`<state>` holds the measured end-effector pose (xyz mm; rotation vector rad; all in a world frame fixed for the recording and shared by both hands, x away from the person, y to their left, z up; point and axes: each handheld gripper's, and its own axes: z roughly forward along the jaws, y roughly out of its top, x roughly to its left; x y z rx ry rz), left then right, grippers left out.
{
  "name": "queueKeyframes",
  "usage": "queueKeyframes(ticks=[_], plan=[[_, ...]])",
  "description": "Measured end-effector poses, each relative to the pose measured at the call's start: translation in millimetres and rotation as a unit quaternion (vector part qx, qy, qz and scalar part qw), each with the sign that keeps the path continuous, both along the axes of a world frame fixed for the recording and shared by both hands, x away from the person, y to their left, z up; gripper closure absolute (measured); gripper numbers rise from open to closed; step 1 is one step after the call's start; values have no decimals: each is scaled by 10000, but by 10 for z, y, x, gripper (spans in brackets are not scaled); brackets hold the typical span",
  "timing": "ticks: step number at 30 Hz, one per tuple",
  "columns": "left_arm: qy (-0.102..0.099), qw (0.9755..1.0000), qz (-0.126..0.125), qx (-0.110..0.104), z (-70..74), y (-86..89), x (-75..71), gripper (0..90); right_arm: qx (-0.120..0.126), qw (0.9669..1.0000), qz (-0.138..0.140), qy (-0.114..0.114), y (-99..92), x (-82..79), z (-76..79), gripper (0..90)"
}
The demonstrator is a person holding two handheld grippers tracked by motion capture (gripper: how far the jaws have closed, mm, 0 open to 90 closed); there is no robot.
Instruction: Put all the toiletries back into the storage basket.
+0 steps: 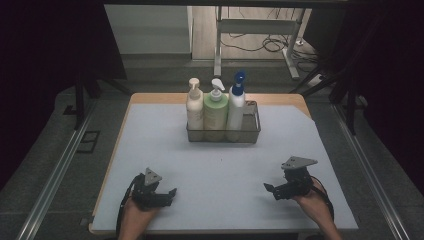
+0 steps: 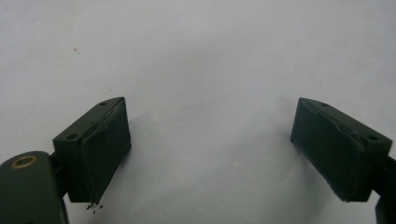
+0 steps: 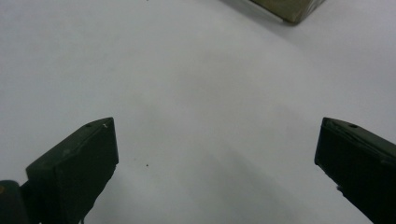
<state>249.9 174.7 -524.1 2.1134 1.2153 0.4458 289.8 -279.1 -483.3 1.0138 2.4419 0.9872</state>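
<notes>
- Left hand-held gripper (image 1: 165, 194) low over the near left part of the table (image 1: 150, 140), held by a hand (image 1: 136, 216) coming from the bottom edge; jaws spread wide, nothing between them, seen clearly in the left gripper view (image 2: 210, 144) with bare pale surface in the gap.
- Wire basket (image 1: 252, 131), dark mesh, rectangular, standing at the far middle of the table, well apart from both hand-held grippers.
- Inside the basket, three pump bottles upright in one row, touching or almost touching side by side.
- Cream bottle (image 1: 194, 109) at the left end of the row, pale body with a pump head of the same colour.
- Green bottle (image 1: 215, 114) in the middle, light green body, white pump.
- White bottle (image 1: 236, 106) at the right end, slim, with a blue pump top standing highest of the three.
- Right part of the basket, beside the white bottle, without a bottle.
- Right hand-held gripper (image 1: 270, 192) low over the near right part of the table, grey three-cornered plate on top; jaws spread wide and holding nothing, as in the right gripper view (image 3: 217, 154).
- In the right gripper view, a corner of the basket (image 3: 289, 9) at the top edge, far ahead of the jaws.
- Basket farther from the person than both hand-held grippers, roughly between them in left-right direction.
</notes>
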Motion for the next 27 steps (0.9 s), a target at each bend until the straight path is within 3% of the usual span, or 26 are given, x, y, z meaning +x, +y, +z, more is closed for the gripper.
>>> queueKeyframes(ticks=[20, 27], plan=[[0, 10000, 3, 0, 0, 0, -1, 117, 22, 9997, -76, 249, -14, -26, -369, 0], [-1, 10000, 3, 4, 0, -1, -1, 116, 32, 9998, -68, 189, -15, -39, -384, 0]])
